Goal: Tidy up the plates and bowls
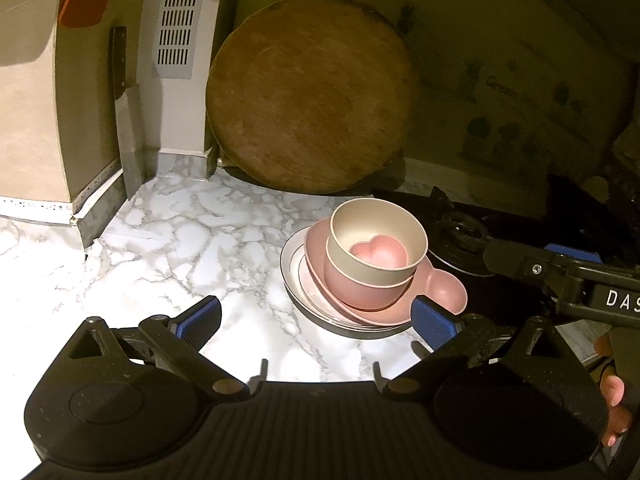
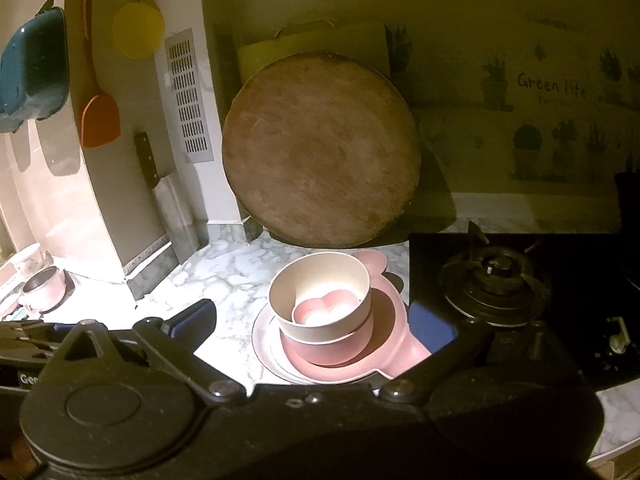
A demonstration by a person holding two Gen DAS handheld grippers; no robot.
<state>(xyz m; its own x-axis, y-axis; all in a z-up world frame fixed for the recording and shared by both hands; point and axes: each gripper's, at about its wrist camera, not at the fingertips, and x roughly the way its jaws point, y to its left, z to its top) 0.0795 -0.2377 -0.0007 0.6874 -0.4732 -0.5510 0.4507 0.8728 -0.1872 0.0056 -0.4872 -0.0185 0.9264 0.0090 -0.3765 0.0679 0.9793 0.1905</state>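
Note:
One stack of dishes stands on the marble counter (image 1: 192, 240) beside the stove. A white plate (image 1: 291, 268) is at the bottom, then a pink eared plate (image 1: 444, 290), a pink bowl (image 1: 360, 290) and a beige bowl (image 1: 374, 216). A small pink heart dish (image 1: 378, 254) lies inside the beige bowl. My left gripper (image 1: 316, 322) is open and empty, just short of the stack's left side. My right gripper (image 2: 314, 324) is open and empty too. In its view the beige bowl (image 2: 320, 284) and pink plate (image 2: 390, 320) lie close ahead between the blue pads.
A round wooden board (image 1: 312, 96) leans on the wall behind the stack, a cleaver (image 1: 128, 132) to its left. The black gas burner (image 2: 492, 280) is right of the stack. An orange spatula (image 2: 98, 116) hangs at left; a small pot (image 2: 40, 288) sits far left.

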